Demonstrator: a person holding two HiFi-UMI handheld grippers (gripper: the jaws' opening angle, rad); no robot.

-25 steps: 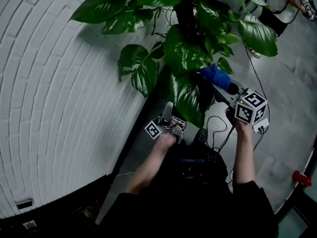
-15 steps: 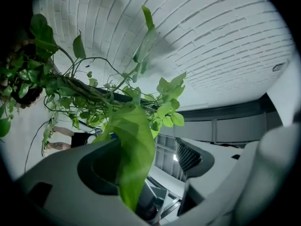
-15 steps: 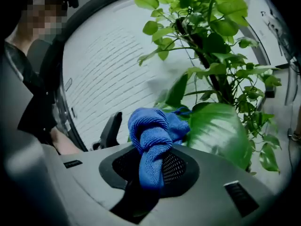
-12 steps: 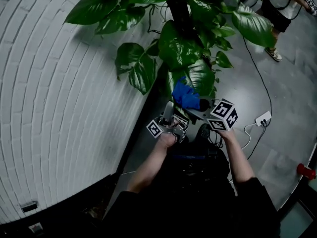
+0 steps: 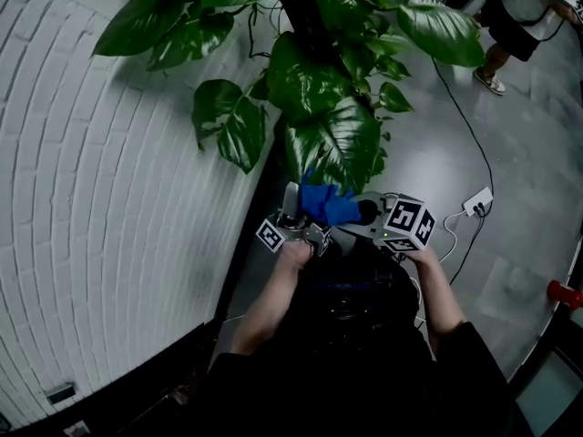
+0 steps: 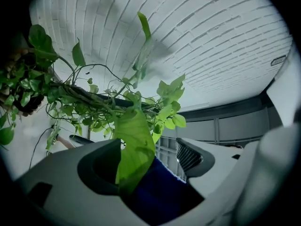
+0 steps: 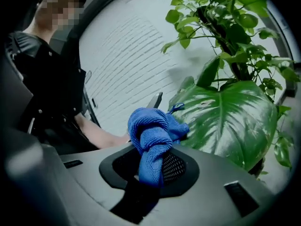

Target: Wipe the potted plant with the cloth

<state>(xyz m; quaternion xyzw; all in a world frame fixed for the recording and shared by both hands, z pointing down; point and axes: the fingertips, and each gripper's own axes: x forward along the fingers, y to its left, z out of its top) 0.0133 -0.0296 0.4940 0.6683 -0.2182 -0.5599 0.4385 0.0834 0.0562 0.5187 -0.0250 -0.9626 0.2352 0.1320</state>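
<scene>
Underfoot, a grey floor (image 5: 510, 198) of large slabs was seen at the right. A black cable (image 5: 465, 126) was run across it to a white power strip (image 5: 478, 201). A red object (image 5: 565, 294) was cut off by the right edge, and another person (image 5: 510, 12) was partly caught at the top right corner. On the left the room was closed by a white-painted brick wall (image 5: 109, 226), which was met at its foot by a dark strip (image 5: 239, 253). A small plate (image 5: 59, 392) was set low in the wall.

The plant (image 5: 310, 62) was placed close to the wall, with its broad glossy leaves spread over wall and floor alike. Its lowest large leaf (image 5: 339, 144), streaked pale, was hung just above both grippers.

The cloth (image 5: 323, 204), blue, was held in the right gripper (image 5: 353, 213). The jaws were closed on its lower fold, and the knotted bunch was pushed out past the tips against the lower end of the leaf. The left gripper (image 5: 291, 209) was pointed upward just beside it, with its jaws parted only narrowly. In the left gripper view the end of the leaf and part of the cloth were seen lying in the gap between them. Whether the pads were pressed on the leaf could not be told.
</scene>
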